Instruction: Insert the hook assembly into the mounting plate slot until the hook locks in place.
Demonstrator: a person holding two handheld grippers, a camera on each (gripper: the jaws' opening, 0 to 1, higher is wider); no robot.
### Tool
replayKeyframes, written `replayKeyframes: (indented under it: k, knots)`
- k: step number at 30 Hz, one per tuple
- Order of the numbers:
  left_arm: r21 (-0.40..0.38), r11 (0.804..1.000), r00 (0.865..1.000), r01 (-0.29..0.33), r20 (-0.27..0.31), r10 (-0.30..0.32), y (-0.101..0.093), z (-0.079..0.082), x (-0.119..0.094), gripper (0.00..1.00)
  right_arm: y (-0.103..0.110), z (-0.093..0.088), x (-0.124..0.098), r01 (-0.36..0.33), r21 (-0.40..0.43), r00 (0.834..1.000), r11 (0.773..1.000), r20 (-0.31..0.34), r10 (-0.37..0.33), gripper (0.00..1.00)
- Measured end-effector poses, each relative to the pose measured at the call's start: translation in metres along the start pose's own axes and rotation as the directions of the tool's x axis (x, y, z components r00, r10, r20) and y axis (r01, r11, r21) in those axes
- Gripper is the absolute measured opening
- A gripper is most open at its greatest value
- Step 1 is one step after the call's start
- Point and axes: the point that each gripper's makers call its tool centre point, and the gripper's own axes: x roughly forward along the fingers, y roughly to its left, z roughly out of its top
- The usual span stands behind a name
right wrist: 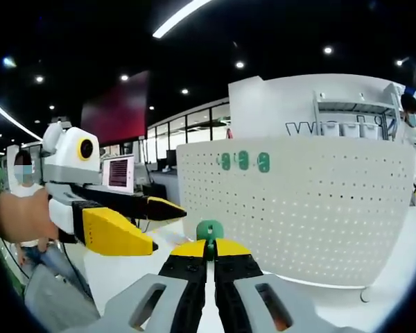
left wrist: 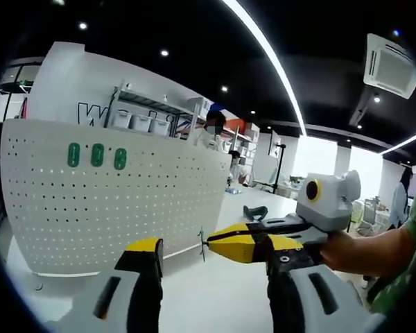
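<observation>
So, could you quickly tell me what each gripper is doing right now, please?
Left gripper: open, holding nothing.
Right gripper: shut on the green hook, facing the white pegboard.

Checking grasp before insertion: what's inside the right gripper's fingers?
A small green plastic hook sticks up between the shut yellow-tipped fingers of the right gripper, facing the white perforated pegboard. The hook's lower part is covered by the fingers, so its full shape cannot be seen.
</observation>
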Motion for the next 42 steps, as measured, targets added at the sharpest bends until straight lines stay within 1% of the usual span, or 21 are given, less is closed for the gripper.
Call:
replayKeyframes:
  k: [4,7,8,9,13,15,18,22,28,31,35,42]
  knots:
    - [0.005,1.000,1.000,0.015,-0.019,-0.015,-0.003,-0.006,-0.002,0.70,-0.002,-0.001,0.000,0.007,0.000,1.000,1.000,-0.001,-0.007,0.01]
    - [0.008,1.000,0.999,0.030,-0.021,-0.030,-0.007,-0.008,-0.003,0.74,-0.002,-0.001,0.001,0.010,0.001,1.000,1.000,-0.001,-0.010,0.01]
    - [0.007,0.999,0.999,0.032,-0.021,-0.032,-0.007,-0.008,-0.003,0.76,-0.002,-0.002,0.001,0.011,0.002,1.000,1.000,-0.001,-0.011,0.01]
    - [0.007,0.999,0.999,0.046,-0.022,-0.046,-0.010,-0.009,-0.003,0.79,-0.002,-0.002,0.001,0.012,0.002,1.000,1.000,-0.001,-0.012,0.01]
    - [0.018,0.998,0.998,0.052,-0.031,-0.051,-0.012,-0.012,-0.005,0.87,-0.004,-0.002,0.002,0.017,0.001,1.000,1.000,0.000,-0.017,0.01]
    - [0.021,0.999,0.998,0.046,-0.032,-0.045,-0.012,-0.013,-0.005,0.92,-0.005,-0.001,0.002,0.023,0.000,1.000,1.000,0.002,-0.023,0.01]
    - [0.043,0.999,0.999,0.031,-0.041,-0.030,-0.011,-0.016,-0.006,0.96,-0.008,0.001,0.003,0.032,0.000,0.999,0.999,0.006,-0.032,0.01]
    - [0.040,0.999,0.999,0.023,-0.046,-0.021,-0.010,-0.019,-0.007,1.00,-0.010,0.001,0.006,0.042,-0.003,0.999,0.999,0.007,-0.042,0.01]
    - [0.053,0.999,0.999,0.005,-0.053,-0.002,-0.008,-0.023,-0.009,1.00,-0.012,0.005,0.009,0.059,-0.007,0.998,0.998,0.018,-0.059,0.01]
    - [0.070,0.997,0.999,-0.012,-0.052,0.016,-0.007,-0.023,-0.010,1.00,-0.014,0.008,0.011,0.074,-0.015,0.997,0.997,0.026,-0.074,0.01]
    - [0.085,0.996,0.999,-0.021,-0.047,0.025,-0.008,-0.022,-0.010,1.00,-0.017,0.012,0.015,0.085,-0.016,0.996,0.996,0.035,-0.085,0.01]
    - [0.101,0.993,0.997,-0.063,-0.035,0.067,-0.005,-0.022,-0.016,1.00,-0.025,0.020,0.022,0.117,-0.024,0.992,0.993,0.051,-0.115,0.01]
